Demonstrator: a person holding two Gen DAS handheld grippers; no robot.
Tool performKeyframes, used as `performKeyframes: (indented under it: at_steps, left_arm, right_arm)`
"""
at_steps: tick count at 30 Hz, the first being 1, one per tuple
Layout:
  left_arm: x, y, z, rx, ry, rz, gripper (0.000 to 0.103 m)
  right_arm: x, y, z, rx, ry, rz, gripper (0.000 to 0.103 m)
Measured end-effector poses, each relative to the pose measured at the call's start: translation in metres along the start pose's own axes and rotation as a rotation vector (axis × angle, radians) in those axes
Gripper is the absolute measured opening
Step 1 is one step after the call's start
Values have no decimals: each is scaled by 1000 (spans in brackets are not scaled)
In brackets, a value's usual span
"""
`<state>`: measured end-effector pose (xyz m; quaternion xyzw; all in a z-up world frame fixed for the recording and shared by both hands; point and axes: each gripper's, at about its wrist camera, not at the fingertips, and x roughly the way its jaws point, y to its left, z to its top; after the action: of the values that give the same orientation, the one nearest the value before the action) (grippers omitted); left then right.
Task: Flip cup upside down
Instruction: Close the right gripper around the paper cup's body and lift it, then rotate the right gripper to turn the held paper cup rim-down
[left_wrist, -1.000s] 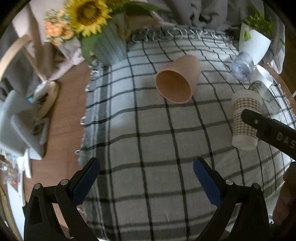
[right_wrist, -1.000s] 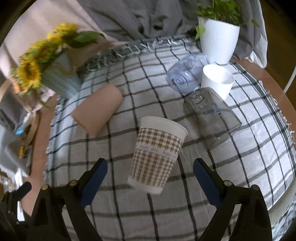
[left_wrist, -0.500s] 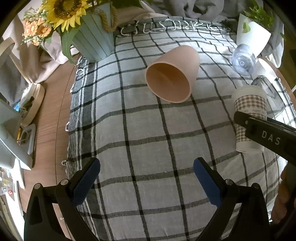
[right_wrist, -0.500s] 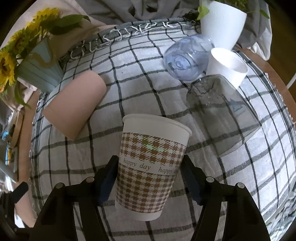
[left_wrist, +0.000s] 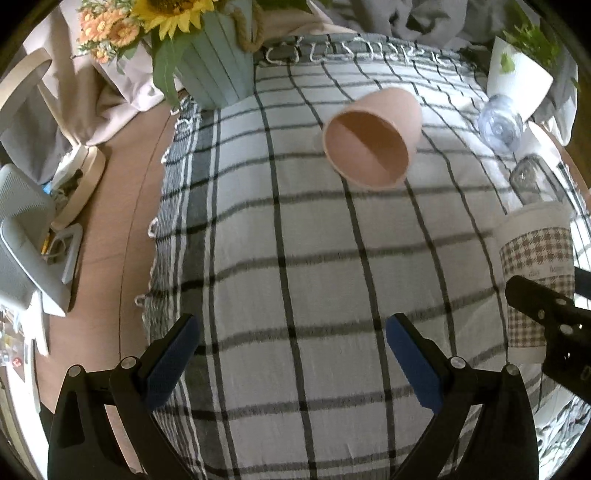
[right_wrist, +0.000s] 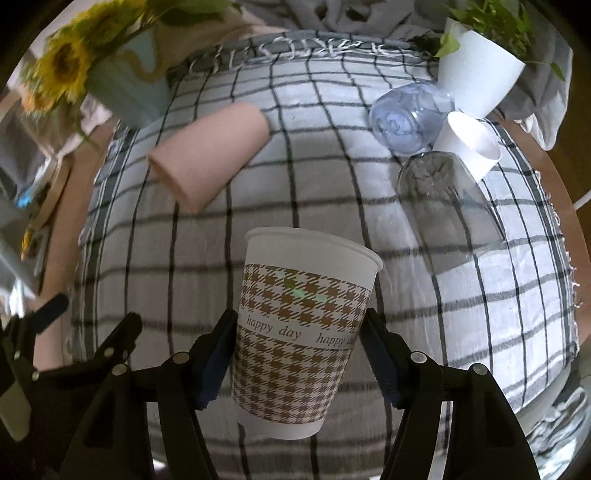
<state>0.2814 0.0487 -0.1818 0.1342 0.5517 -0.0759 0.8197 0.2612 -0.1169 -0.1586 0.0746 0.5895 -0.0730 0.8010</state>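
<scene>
A paper cup with a brown houndstooth band (right_wrist: 299, 332) stands upright, mouth up, between the fingers of my right gripper (right_wrist: 295, 354), which is shut on its lower half. The cup's base looks slightly above the checked cloth. The same cup shows at the right edge of the left wrist view (left_wrist: 535, 273), with the right gripper's arm in front of it. My left gripper (left_wrist: 291, 362) is open and empty over the cloth. A pink cup (left_wrist: 373, 140) lies on its side beyond it, mouth toward me.
A checked cloth (left_wrist: 295, 258) covers a round table. A teal vase of sunflowers (left_wrist: 214, 70) stands back left. A white plant pot (right_wrist: 476, 74), a bluish clear cup (right_wrist: 406, 118), a white cup (right_wrist: 469, 144) and a grey clear cup (right_wrist: 450, 206) lie back right.
My right gripper came forward around the houndstooth cup and closed on it. My left gripper moved forward over the cloth toward the pink cup and stayed open.
</scene>
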Motion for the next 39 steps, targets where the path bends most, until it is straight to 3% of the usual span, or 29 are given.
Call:
performKeyframes:
  at_steps: [10, 27, 30, 32, 39]
  left_arm:
    - [1, -18, -29, -8, 53, 39, 103]
    - [-3, -30, -49, -125, 106, 136, 103]
    - [-7, -29, -51, -145, 98, 145, 103]
    - [-10, -29, -52, -156, 91, 148, 103]
    - [-25, -36, -53, -157, 73, 117, 103]
  right_arm:
    - [6, 6, -22, -142, 50, -17, 67]
    - [30, -9, -29, -243, 113, 66, 67]
    - [30, -10, -28, -246, 102, 86, 68]
    - [24, -8, -30, -246, 87, 104, 78]
    - [-29, -22, -43, -239, -35, 131, 79]
